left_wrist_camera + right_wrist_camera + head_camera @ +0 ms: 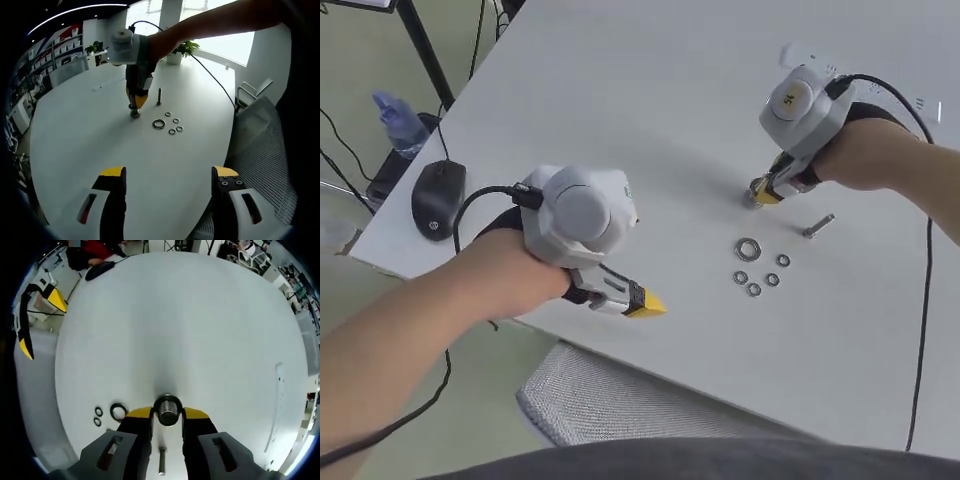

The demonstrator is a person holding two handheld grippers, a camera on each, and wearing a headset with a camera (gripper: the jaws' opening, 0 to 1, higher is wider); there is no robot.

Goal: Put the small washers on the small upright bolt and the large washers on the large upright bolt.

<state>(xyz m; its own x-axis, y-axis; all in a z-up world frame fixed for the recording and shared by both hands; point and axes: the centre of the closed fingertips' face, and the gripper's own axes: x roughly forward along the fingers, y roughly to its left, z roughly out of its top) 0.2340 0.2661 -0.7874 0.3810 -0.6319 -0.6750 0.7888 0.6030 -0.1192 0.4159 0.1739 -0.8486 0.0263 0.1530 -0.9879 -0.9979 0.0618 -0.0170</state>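
My right gripper [766, 192] is shut on the large bolt [754, 196], holding it on end on the white table [650, 90]; in the right gripper view the bolt [168, 410] shows end-on between the yellow-tipped jaws. The small bolt [818, 226] lies flat on the table just right of it. One large washer [748, 247] and several small washers [772, 279] lie loose in front of the large bolt. My left gripper [645, 303] hangs open and empty over the table's near edge, well left of the washers [159, 123].
A black mouse [437, 197] sits at the table's left corner, and a spray bottle [398, 120] stands beyond it. A grey mesh chair [610, 400] is under the near edge. A black cable [926, 300] runs along the right side.
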